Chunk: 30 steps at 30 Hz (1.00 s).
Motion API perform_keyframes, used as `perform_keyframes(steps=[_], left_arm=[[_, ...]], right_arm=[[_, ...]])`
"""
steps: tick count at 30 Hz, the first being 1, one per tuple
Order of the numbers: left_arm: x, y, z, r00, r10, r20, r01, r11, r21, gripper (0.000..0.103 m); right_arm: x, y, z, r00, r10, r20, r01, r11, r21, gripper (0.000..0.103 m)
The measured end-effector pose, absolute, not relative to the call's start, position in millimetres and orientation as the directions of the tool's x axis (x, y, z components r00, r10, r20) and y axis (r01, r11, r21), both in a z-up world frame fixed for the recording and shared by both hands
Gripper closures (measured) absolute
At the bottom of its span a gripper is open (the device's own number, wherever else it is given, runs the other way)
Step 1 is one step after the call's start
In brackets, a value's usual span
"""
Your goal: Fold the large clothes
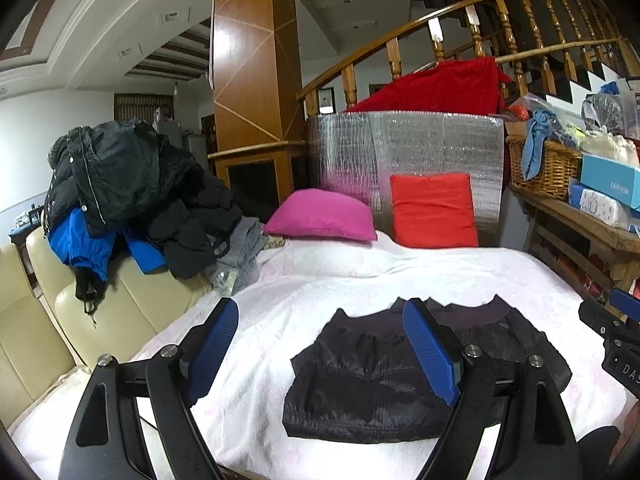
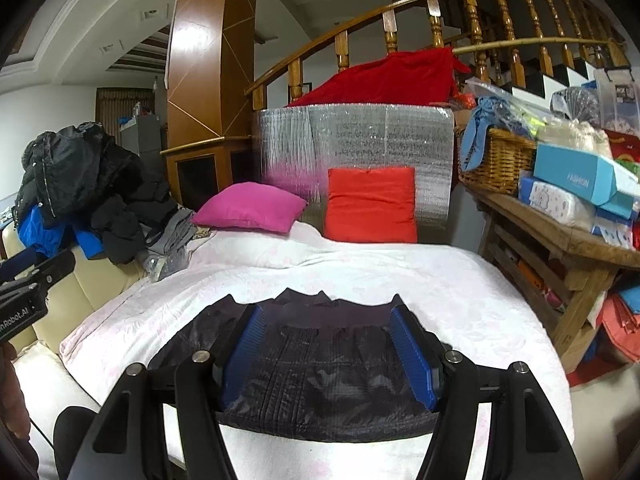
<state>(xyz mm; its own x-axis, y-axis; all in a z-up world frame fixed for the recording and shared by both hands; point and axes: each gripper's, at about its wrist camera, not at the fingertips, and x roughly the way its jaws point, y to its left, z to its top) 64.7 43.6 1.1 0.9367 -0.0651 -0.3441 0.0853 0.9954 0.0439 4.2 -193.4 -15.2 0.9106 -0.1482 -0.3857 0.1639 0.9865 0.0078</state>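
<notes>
A black quilted garment (image 1: pixel 360 380) lies folded into a compact rectangle on the white bedsheet (image 1: pixel 320 280). My left gripper (image 1: pixel 320 308) hovers open over the garment's left edge, with nothing between its blue pads (image 1: pixel 212 344). In the right wrist view the same folded garment (image 2: pixel 320 380) lies flat below my right gripper (image 2: pixel 326 312), which is open and centred over it without gripping any cloth. The right gripper (image 1: pixel 616 320) shows at the right edge of the left wrist view. At the left edge of the right wrist view is the left gripper (image 2: pixel 32 280).
A pile of dark and blue jackets (image 1: pixel 120 200) sits on a cream sofa (image 1: pixel 100 304) to the left. A pink pillow (image 1: pixel 320 216) and a red pillow (image 1: pixel 434 210) lean against a silver foil board (image 1: pixel 404 152). On the right, a wooden shelf (image 2: pixel 560 240) holds a wicker basket (image 2: pixel 496 160) and boxes.
</notes>
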Motion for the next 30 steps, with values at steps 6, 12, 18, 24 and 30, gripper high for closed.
perform_keyframes(steps=[6,12,18,24,30], left_arm=[[71,44,-8,0.917,-0.08,-0.39,0.094,0.995,0.015,0.017],[57,58,0,0.942,-0.038,-0.334,0.037,0.999,-0.01,0.0],[40,71,9,0.962,0.004,-0.272,-0.003,1.0,0.005,0.0],[29,67,13,0.957,-0.017,-0.29,0.034,0.998,0.052,0.0],[14,64,24,0.948,-0.037,-0.315,0.049,0.998,0.03,0.0]], right_arm=[[4,-192,-19,0.91,-0.151,-0.386,0.17,0.985,0.014,0.034],[-15,-187,-3,0.925,-0.225,-0.308,0.235,0.972,-0.004,0.019],[-40,-175,10,0.948,-0.269,-0.17,0.263,0.963,-0.055,0.015],[-55,-154,17,0.939,-0.333,-0.089,0.317,0.936,-0.155,0.0],[-67,-166,28,0.927,-0.357,-0.112,0.348,0.933,-0.093,0.0]])
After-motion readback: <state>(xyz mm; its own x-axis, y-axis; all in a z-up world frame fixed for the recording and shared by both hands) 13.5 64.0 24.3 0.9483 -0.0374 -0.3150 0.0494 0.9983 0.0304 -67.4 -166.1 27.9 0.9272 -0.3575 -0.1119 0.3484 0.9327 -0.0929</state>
